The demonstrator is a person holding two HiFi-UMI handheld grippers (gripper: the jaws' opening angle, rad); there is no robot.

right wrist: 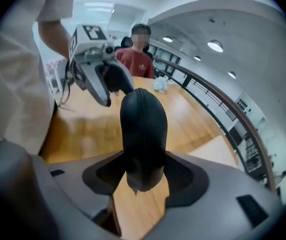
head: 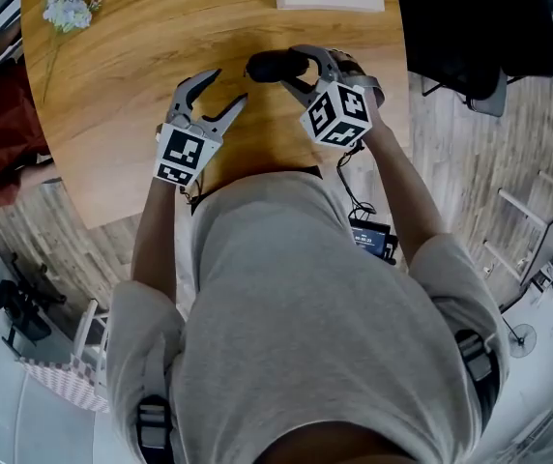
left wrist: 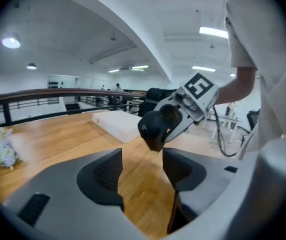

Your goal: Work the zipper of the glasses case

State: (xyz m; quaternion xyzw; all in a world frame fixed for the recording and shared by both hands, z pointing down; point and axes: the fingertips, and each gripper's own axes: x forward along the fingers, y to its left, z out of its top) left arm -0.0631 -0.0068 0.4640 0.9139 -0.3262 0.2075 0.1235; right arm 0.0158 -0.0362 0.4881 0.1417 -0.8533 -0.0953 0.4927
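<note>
The person's grey cotton shirt [head: 305,288] fills the foreground of the head view. Beyond it, over the wooden table [head: 112,114] toward its right edge, the right gripper [head: 304,73] is clamped on one end of the black oblong zippered glasses case [head: 276,66]. It holds the case off the surface, probably to steady it. The left gripper [head: 226,89] hovers just beside, jaws spread and empty, aimed at the case's free end.

In the left gripper view only bare tabletop lies between the pads, with the case ahead.

The right gripper view shows both pads pressing the case's sides, with the zipper seam facing up, presumably so it can be reached.
</note>
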